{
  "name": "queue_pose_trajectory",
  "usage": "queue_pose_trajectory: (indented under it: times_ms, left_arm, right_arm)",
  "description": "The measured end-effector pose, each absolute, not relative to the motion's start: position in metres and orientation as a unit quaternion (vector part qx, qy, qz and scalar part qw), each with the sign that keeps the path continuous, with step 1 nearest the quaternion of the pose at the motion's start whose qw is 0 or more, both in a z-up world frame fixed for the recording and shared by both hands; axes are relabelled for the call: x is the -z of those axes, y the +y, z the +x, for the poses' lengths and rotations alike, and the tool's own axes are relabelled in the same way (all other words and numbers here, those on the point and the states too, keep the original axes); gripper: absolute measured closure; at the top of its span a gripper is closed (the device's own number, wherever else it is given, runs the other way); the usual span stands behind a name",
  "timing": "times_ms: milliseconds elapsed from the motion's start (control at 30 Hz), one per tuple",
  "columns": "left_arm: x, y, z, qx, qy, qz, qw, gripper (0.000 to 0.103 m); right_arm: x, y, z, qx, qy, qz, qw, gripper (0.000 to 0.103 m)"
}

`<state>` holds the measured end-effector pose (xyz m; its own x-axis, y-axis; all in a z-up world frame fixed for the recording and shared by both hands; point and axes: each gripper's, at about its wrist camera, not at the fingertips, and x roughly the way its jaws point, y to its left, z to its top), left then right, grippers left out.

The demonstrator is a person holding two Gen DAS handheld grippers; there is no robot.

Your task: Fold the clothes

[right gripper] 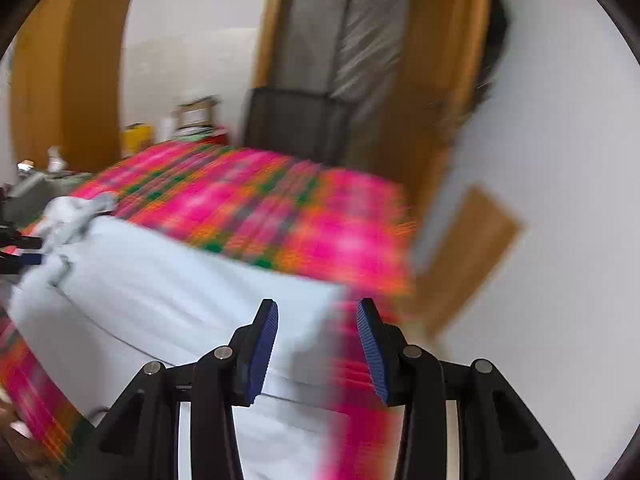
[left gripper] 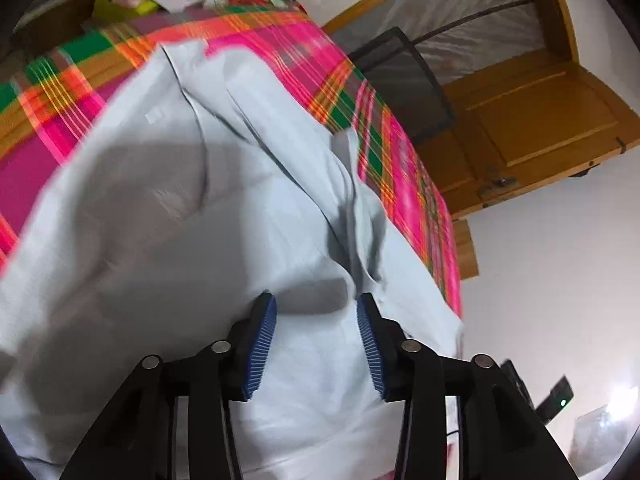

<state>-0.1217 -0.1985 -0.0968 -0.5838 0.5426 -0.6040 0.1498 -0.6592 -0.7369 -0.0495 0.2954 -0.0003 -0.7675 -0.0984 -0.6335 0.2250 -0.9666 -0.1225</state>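
Clearly both the left gripper (left gripper: 316, 314) and right gripper (right gripper: 317, 316) hang open and empty over the pale blue garment (left gripper: 192, 216) on the plaid bedspread (left gripper: 80, 80), so its bunched right edge could slump unfolded.

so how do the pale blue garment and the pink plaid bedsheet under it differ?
Colour: the pale blue garment is plain, while the pink plaid bedsheet carries pink, green and orange checks. Pose: the garment is creased and bunched along one edge; the bedsheet lies flat. Layer: the garment sits on top; the bedsheet covers the bed beneath. Both are soft fabric.
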Motion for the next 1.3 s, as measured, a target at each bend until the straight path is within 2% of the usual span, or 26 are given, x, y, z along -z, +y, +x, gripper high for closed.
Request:
queue_pose_trajectory:
  times_ms: [100, 300, 500, 833, 1233, 1300]
  left_arm:
    - [0.094, -0.213, -0.122, -0.8, -0.405, -0.429, 0.113, 0.055]
    - [0.095, -0.242, -0.132, -0.802, -0.406, -0.429, 0.087, 0.055]
    - [0.085, -0.264, -0.158, -0.809, -0.412, -0.412, 0.068, 0.055]
    - [0.084, -0.274, -0.177, -0.818, -0.429, -0.377, 0.074, 0.055]
    - [0.1, -0.288, -0.184, -0.805, -0.457, -0.371, 0.076, 0.055]
    - [0.102, -0.289, -0.184, -0.803, -0.461, -0.371, 0.079, 0.055]
  right_arm:
    - [0.022, 0.245, -0.083, 0.92, 0.064, 0.344, 0.178, 0.061]
    - [0.024, 0.154, -0.141, 0.885, 0.033, 0.36, 0.293, 0.061]
    - [0.04, 0.083, -0.174, 0.854, 0.051, 0.379, 0.352, 0.061]
    - [0.069, 0.012, -0.239, 0.834, 0.062, 0.399, 0.375, 0.061]
    - [0.093, -0.06, -0.25, 0.812, 0.216, 0.387, 0.38, 0.061]
    - [0.095, -0.067, -0.245, 0.811, 0.231, 0.378, 0.382, 0.072]
